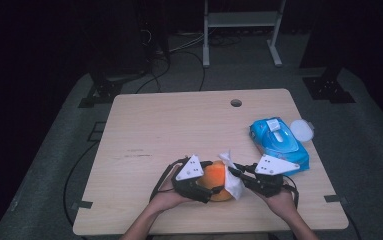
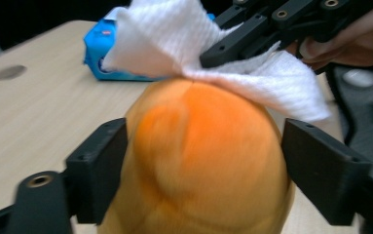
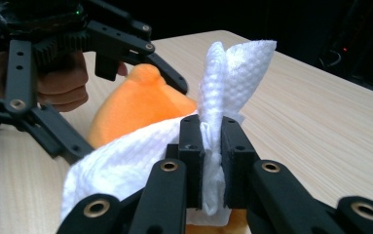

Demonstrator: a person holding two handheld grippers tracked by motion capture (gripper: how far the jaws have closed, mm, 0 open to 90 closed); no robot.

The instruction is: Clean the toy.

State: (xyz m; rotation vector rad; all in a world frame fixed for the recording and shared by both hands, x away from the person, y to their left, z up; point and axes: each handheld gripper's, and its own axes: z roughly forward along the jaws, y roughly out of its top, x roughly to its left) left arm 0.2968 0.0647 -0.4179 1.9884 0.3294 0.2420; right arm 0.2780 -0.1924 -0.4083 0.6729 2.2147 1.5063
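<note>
An orange plush toy [image 1: 218,181] lies near the table's front edge. My left gripper [image 1: 212,180] reaches in from the left, and in the left gripper view its jaws flank the toy [image 2: 198,136] on both sides without denting it. My right gripper [image 1: 233,173] comes from the right, shut on a white wipe [image 1: 232,185] that lies against the toy's top. In the right gripper view the two pads pinch the wipe [image 3: 233,73] between them, with the toy [image 3: 135,105] just behind. One finger [image 3: 125,44] of the left gripper runs over the toy.
A blue pack of wipes [image 1: 279,142] with its white lid [image 1: 301,130] open lies at the right of the wooden table [image 1: 154,125]. A cable hole [image 1: 236,103] sits near the far edge. Dark floor, cables and a white stand lie beyond.
</note>
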